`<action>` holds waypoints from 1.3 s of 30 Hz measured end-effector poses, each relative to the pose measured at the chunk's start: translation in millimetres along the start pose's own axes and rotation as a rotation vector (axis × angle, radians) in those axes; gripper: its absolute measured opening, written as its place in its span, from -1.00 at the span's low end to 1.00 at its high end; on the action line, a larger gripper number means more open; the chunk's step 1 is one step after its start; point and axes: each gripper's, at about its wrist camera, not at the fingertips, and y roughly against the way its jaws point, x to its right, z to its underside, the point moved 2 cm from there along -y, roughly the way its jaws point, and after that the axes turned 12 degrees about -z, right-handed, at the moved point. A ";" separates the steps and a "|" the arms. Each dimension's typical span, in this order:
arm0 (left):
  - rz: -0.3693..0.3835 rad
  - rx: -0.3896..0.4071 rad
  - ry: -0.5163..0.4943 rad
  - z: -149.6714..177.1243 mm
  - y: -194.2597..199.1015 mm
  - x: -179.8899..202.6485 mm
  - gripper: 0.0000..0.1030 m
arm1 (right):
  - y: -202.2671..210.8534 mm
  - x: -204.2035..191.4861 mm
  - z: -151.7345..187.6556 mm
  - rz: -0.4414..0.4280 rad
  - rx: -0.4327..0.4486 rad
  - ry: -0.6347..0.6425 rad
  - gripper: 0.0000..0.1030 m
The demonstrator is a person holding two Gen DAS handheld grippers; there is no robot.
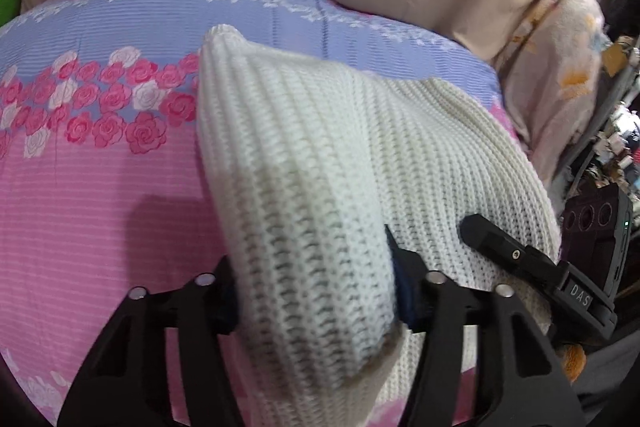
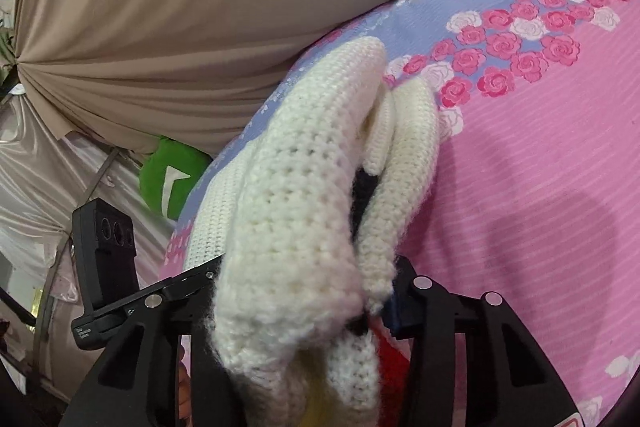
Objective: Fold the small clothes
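Two claws, left claw, right claw, gripping white knit

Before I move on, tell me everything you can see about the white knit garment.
The white knit garment is a chunky, ribbed, cream-white piece that looks like thick wool or acrylic. It lies partly on the pink and blue rose-print bedsheet, with a thick fold raised off it. The left gripper is clamped on one bunched fold, the right gripper on another, with several layers doubled between its fingers. Which edges these are cannot be told.
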 end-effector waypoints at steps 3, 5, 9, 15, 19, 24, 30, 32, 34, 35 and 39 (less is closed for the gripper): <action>0.097 0.011 -0.026 -0.2 23.9 9.5 -0.08 | 26.2 -36.7 0.3 -0.008 0.056 0.090 -0.15; 0.138 0.049 -0.052 -1.6 44.2 18.2 -0.09 | 47.1 -63.9 -0.2 -0.001 0.104 0.156 -0.15; 0.197 0.210 -0.128 -13.9 106.1 37.0 -0.09 | 89.3 -118.5 -6.0 -0.022 0.230 0.309 -0.15; 0.222 0.526 -0.215 -39.6 215.0 32.2 -0.06 | 104.6 -207.4 -30.7 -0.133 0.356 0.550 -0.12; 0.164 0.634 -0.186 -62.8 249.7 -5.6 -0.01 | 63.7 -235.7 -56.0 -0.185 0.338 0.597 -0.07; -0.002 0.547 -0.081 -99.2 193.1 -72.5 0.25 | -51.4 -183.0 -84.5 -0.164 0.168 0.433 0.19; -0.299 0.213 0.101 -59.1 36.9 -188.1 0.19 | -137.4 -38.3 -28.9 0.086 -0.020 0.111 0.09; -0.256 0.199 0.149 -35.1 36.1 -207.5 0.21 | -120.7 -32.5 -13.4 0.073 0.006 0.087 0.09; -0.264 0.205 0.167 -24.2 43.1 -213.5 0.21 | -109.2 -42.3 -15.1 0.092 0.021 0.119 0.09; -0.260 0.216 0.163 -22.5 48.1 -210.2 0.21 | -105.9 -52.1 -19.2 0.098 0.030 0.150 0.09; -0.242 0.289 0.119 -34.7 65.8 -178.9 0.43 | -116.4 -90.8 -37.9 0.100 0.027 0.264 0.09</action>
